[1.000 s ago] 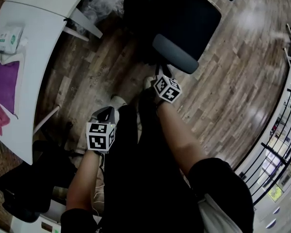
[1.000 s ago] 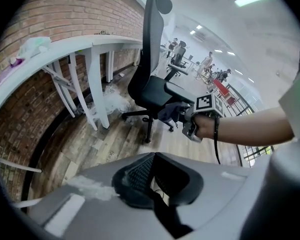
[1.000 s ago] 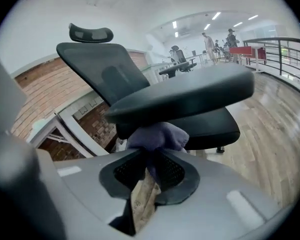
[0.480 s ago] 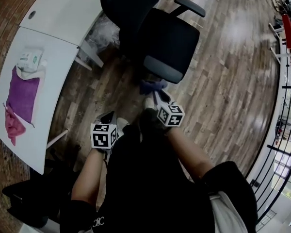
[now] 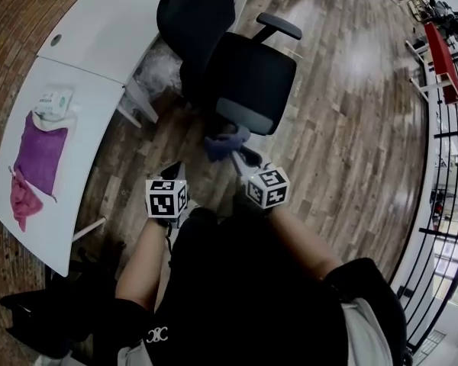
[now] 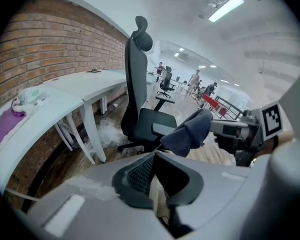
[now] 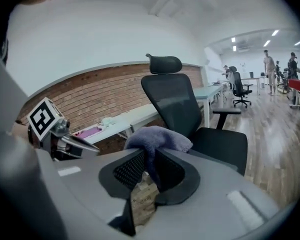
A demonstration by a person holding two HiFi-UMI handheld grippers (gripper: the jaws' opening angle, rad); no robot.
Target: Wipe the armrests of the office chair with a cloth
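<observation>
The right gripper [image 7: 147,171] is clamped on the cloth [image 7: 157,136]. A fold is pinched between its jaws, and the rest bunches up over the tips in a blue-grey heap. In the head view the cloth [image 5: 223,144] hangs just at the near armrest [image 5: 243,117] of the office chair [image 5: 252,75]. Whether it is touching the pad, I can't tell from here. The far armrest [image 5: 279,26] sits on the other side of the seat, well away and unwiped by the look of it.

The left gripper [image 6: 152,174] has its jaws together with nothing between them, low by the person's leg and doing no work. Its view looks across at the cloth [image 6: 190,134] dangling in front of the near armrest [image 6: 162,129].

So this looks like the approach, with the first wipe not yet begun. To do it well, bring the loose bulk of the cloth flat onto the pad's top, not the hard jaw tips. Press lightly, then draw it along the whole length from one end to the other and over the rounded edges. The chair is on casters on a wooden floor [image 5: 351,113], so a hard push will likely roll or swivel it. The idle left gripper could steady the seat edge or the backrest. The grip on the cloth is narrow, so dragging too hard could pull it free.

Over on the white desk [image 5: 84,75], a purple cloth [image 5: 38,152] and a pink cloth [image 5: 21,197] lie out of play.
</observation>
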